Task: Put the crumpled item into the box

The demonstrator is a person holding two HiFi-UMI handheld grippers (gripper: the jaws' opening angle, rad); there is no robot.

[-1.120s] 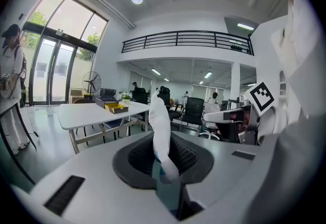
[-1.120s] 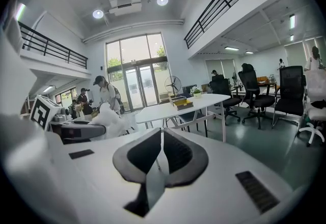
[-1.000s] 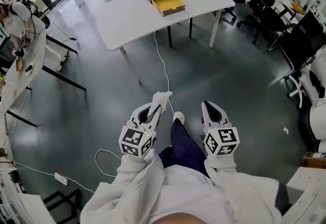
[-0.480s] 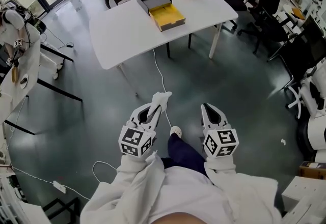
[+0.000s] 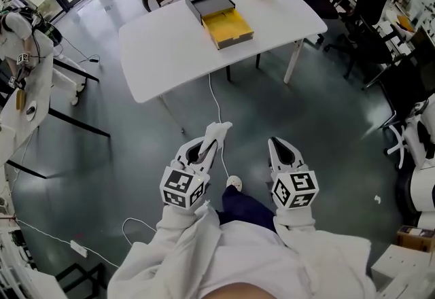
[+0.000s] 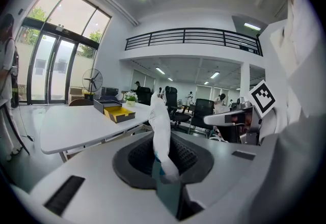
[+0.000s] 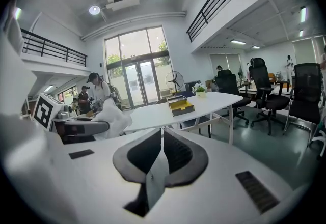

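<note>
- One crumpled item (image 5: 217,133) is clamped in the left gripper (image 5: 209,145) above the floor (image 5: 122,155), well apart from the desk (image 5: 170,46).
- Its lower end is hidden by the jaws.
- The right gripper (image 5: 279,146) is pressed shut on nothing.
- One yellow box (image 5: 230,26) is set by the desk's far edge, touching a dark tray (image 5: 209,1).
- A white cable (image 5: 216,97) is trailed across the floor between.

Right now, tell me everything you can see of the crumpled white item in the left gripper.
The crumpled item is white and thin, creased like paper or film, with a blue-green patch low down. Its lower end is pinched between the jaws of the left gripper, and the rest stands up past their tips, slightly bent. It is carried in the air over the floor, short of the white table. Nothing but the jaws touches it.
</note>
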